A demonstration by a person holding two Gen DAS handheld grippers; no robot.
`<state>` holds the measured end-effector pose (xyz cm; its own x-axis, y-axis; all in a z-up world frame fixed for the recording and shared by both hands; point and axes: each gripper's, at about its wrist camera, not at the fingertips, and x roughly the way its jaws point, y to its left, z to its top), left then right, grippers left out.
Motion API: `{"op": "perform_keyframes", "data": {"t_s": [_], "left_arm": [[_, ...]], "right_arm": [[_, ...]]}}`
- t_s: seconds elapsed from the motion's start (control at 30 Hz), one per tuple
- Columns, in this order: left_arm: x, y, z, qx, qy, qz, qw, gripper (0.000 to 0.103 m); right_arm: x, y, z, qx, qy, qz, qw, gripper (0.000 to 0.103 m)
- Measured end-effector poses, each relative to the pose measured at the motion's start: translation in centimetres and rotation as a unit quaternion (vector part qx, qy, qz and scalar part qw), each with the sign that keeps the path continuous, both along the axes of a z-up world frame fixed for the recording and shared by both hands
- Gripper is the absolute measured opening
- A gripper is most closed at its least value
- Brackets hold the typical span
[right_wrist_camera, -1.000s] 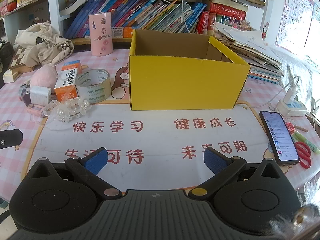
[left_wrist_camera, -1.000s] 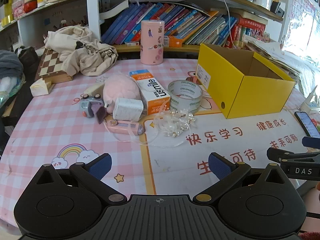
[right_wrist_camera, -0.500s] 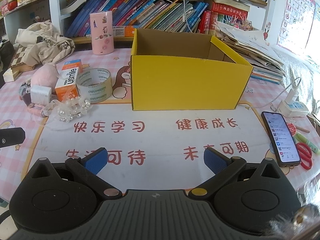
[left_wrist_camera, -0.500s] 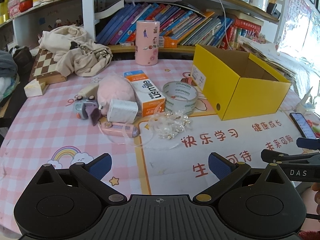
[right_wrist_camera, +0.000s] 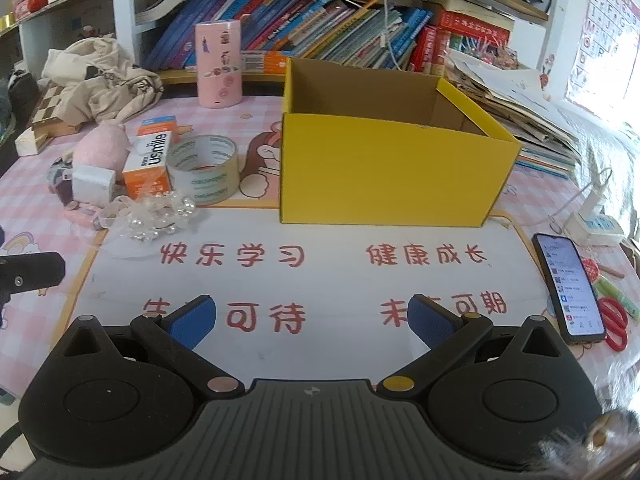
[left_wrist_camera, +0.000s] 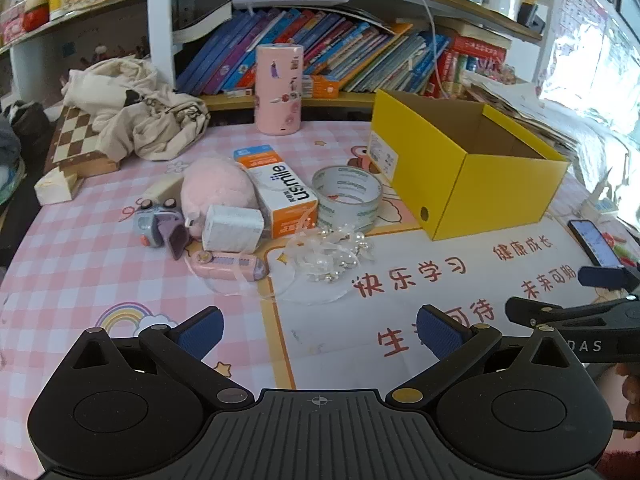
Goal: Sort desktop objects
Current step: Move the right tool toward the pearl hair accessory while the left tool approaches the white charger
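An open yellow box (left_wrist_camera: pixel 468 172) (right_wrist_camera: pixel 384 168) stands empty on the desk. Left of it lies a cluster: a tape roll (left_wrist_camera: pixel 346 198) (right_wrist_camera: pixel 204 174), an orange and white usmile box (left_wrist_camera: pixel 280 192) (right_wrist_camera: pixel 150 162), a pink plush (left_wrist_camera: pixel 216 190) (right_wrist_camera: pixel 100 148), a white adapter (left_wrist_camera: pixel 232 229), a pearl hair piece (left_wrist_camera: pixel 332 256) (right_wrist_camera: pixel 158 220), a pink utility knife (left_wrist_camera: pixel 228 266) and a small purple toy (left_wrist_camera: pixel 160 226). My left gripper (left_wrist_camera: pixel 320 330) is open and empty, short of the cluster. My right gripper (right_wrist_camera: pixel 312 318) is open and empty in front of the box.
A pink cylinder (left_wrist_camera: pixel 278 90) stands at the back by the bookshelf (left_wrist_camera: pixel 320 60). Crumpled cloth (left_wrist_camera: pixel 136 112) lies on a chessboard (left_wrist_camera: pixel 78 144) at the back left. A phone (right_wrist_camera: pixel 568 280), red scissors (right_wrist_camera: pixel 614 322) and a power strip (right_wrist_camera: pixel 596 224) lie at the right.
The left gripper has drawn back slightly and turned a little left, so the cluster sits more central. The right gripper has barely moved. Both stay open.
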<state>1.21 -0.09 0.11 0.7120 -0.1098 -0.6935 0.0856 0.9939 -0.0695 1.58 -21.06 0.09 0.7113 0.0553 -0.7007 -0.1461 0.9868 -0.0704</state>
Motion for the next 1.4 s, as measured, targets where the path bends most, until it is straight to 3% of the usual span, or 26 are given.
{"op": "perform_keyframes", "data": {"t_s": [0.63,1.17,1.4], "left_arm": [[0.0,0.7,0.0,0.016,0.0,-0.011,0.9998,0.103],[-0.1,1.8,0.3,0.003,-0.014,0.04,0.9991,0.103],[0.6,2.0,0.1,-0.026,-0.011,0.065,0.9975,0.103]], "right_arm": [[0.8,2.6,0.0,-0.004,0.019,0.057,0.998,0.103],[2.6,4.3,0.0,-0.012,0.023,0.119,0.993,0.103],[4.4,4.6,-0.1,-0.012,0.024,0.167,0.986,0.103]]}}
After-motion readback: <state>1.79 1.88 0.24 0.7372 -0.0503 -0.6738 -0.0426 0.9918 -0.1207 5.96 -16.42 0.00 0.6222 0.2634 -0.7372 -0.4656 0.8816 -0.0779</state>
